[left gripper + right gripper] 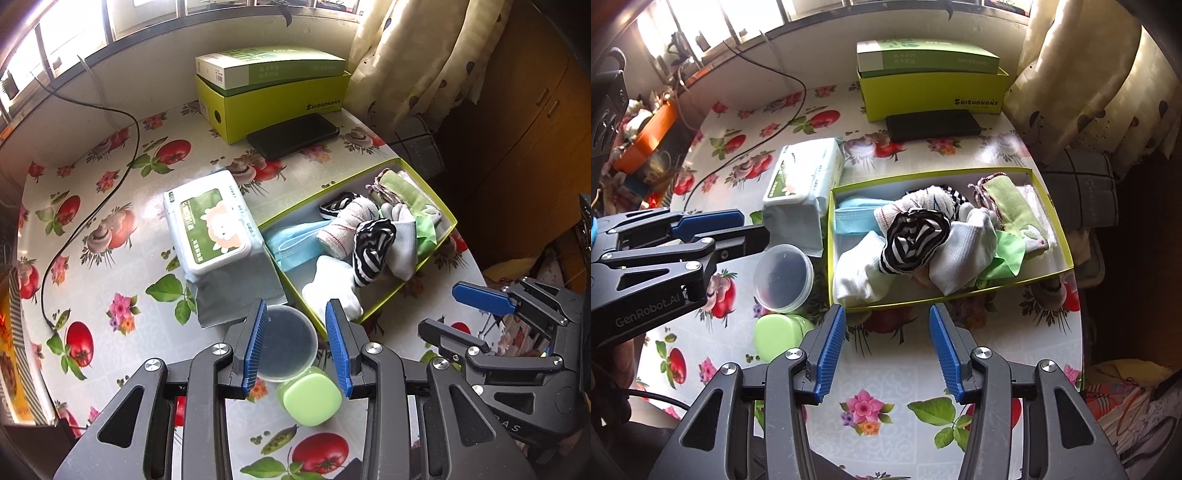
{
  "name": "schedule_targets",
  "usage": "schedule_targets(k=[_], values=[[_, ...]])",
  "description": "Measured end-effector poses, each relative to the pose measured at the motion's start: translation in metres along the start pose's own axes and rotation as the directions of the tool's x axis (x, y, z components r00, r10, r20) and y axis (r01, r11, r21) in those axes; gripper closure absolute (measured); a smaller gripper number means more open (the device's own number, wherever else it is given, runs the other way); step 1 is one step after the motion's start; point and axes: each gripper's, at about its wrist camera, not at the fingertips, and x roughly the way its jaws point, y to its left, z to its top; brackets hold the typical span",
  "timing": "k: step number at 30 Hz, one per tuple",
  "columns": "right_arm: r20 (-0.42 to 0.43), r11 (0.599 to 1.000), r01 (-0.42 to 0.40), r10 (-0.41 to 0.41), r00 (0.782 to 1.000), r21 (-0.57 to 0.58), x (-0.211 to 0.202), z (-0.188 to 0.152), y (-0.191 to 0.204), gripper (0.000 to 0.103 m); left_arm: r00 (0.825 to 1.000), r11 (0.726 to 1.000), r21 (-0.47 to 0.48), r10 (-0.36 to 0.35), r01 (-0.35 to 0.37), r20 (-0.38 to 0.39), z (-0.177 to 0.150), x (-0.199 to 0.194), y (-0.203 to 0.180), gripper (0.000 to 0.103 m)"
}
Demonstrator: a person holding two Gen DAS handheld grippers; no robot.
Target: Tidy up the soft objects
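A shallow yellow-green box point(328, 190) point(931, 178) holds soft things: a blue face mask point(291, 243) point(853, 218), a white sock point(328, 284) point(860, 273), a black-and-white striped sock point(369, 254) point(916, 240) and a green cloth point(406, 192) point(1008, 206). My left gripper point(297, 310) point(753, 225) is open and empty, hovering over a round clear tub point(288, 343) point(785, 277) just left of the box's near corner. My right gripper point(886, 312) point(441, 308) is open and empty too, above the tablecloth in front of the box's near wall.
A wet-wipes pack point(210, 229) point(805, 173) lies against the box's left side. A green square case point(312, 400) point(775, 336) sits by the tub. Behind are a black phone point(293, 136), a shoebox point(277, 107), a black cable point(74, 229) and a curtain point(417, 55).
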Motion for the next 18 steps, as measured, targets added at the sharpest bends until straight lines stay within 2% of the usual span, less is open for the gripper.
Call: schedule_targets(k=[6, 18], values=[[-0.003, 1.0, -0.006, 0.006, 1.0, -0.004, -0.0013, -0.0023, 0.0024, 0.056, 0.999, 0.999, 0.019, 0.034, -0.034, 0.001, -0.0049, -0.0016, -0.004, 0.069], [-0.009, 1.0, -0.011, 0.011, 1.0, -0.01, -0.0008, -0.0026, 0.005, 0.056, 0.999, 0.999, 0.016, 0.05, -0.05, -0.002, -0.0053, -0.0006, -0.0031, 0.069]])
